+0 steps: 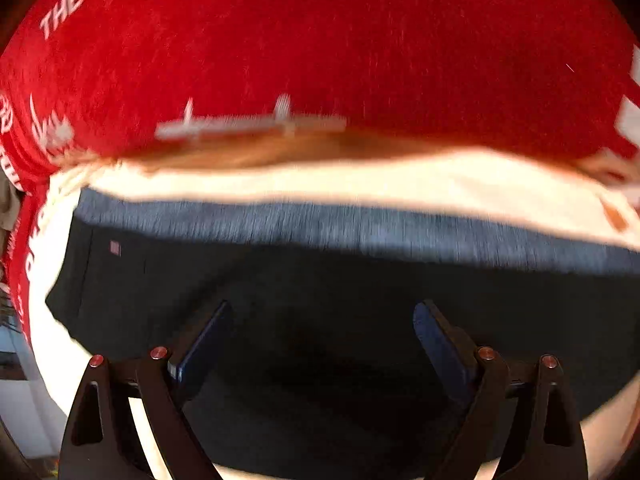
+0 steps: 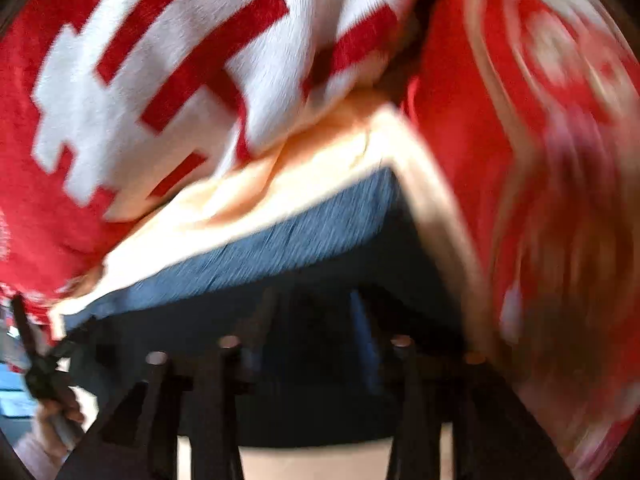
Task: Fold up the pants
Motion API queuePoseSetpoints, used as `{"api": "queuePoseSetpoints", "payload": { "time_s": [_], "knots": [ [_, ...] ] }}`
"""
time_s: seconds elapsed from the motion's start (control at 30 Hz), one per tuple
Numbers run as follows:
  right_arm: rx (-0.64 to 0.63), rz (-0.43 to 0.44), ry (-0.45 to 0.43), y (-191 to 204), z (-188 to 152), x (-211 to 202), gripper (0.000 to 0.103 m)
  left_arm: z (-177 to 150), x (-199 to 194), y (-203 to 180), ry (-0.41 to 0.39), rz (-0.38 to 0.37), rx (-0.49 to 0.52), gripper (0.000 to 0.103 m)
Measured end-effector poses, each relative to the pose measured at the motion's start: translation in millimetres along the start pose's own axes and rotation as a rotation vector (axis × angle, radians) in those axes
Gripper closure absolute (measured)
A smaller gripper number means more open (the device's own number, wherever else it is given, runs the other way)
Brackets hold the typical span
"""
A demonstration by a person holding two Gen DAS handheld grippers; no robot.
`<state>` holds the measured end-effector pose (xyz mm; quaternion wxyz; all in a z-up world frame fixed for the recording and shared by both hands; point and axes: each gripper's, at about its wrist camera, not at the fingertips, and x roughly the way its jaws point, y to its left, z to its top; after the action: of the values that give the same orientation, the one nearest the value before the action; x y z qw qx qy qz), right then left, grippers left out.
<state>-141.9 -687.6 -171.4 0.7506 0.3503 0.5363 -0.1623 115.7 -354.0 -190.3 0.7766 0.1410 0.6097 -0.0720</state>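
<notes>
Pants [image 1: 320,280], dark with a grey-blue waistband [image 1: 360,228], lie flat on a pale table [image 1: 360,180]. Beyond the waistband lies a red blanket [image 1: 320,40] with white print. Left tongs [image 1: 322,320] hover over the dark fabric on the near side of the waistband, fingers spread wide, gripping nothing. Right tongs [image 2: 316,312] sit over the same dark fabric near the waistband's corner; motion blur prevents telling how far their fingers are apart or whether they grip cloth.
</notes>
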Motion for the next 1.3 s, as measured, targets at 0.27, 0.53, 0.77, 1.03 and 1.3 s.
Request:
{"api": "queuePoseSetpoints", "payload": {
  "time_s": [0.27, 0.53, 0.77, 1.03, 1.3],
  "knots": [
    [0.003, 0.031, 0.048, 24.4, -75.6, -14.7, 0.055, -45.7, -6.3, 42.1, 0.053, -0.079, 0.018, 0.01],
    [-0.022, 0.211, 0.119, 147.4, -146.8, 14.6, 0.055, -50.8, -5.6, 117.4, -0.007, -0.059, 0.05, 0.01],
    [-0.009, 0.39, 0.297, 261.0, -212.2, 88.3, 0.055, -15.9, 27.6, 241.8, -0.062, 0.08, 0.013, 0.01],
    [0.054, 0.456, 0.315, 319.5, -227.1, 144.2, 0.055, -13.0, 83.9, 325.4, -0.02, 0.048, -0.108, 0.0],
    [0.131, 0.448, 0.322, 322.8, -219.3, 157.8, 0.073, -18.3, 87.1, 334.2, -0.048, -0.017, -0.07, 0.0]
  ]
}}
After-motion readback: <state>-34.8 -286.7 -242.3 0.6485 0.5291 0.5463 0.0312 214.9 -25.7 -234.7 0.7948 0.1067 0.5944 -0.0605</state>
